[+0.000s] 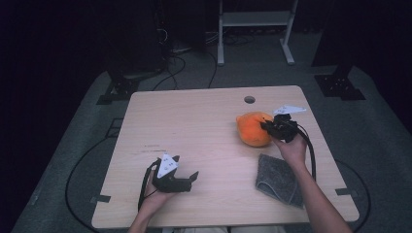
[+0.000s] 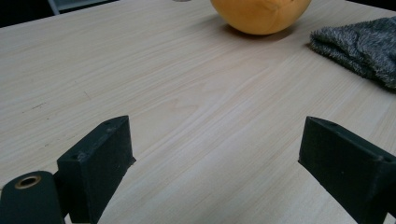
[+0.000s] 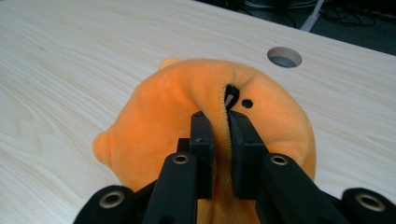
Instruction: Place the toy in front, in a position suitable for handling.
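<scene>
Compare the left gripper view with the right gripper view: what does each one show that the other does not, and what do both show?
Left gripper view alone: the grey cloth lying on the table, and the left gripper with its fingers wide apart over bare wood. Right gripper view alone: the right gripper pinching a fold of the orange plush toy, and the round hole in the tabletop. Both: the orange plush toy and the wooden table.

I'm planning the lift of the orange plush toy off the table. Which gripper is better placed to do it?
Right. The right gripper is already shut on a fold of the orange plush toy. The left gripper sits open over bare table, well away from the toy.
</scene>
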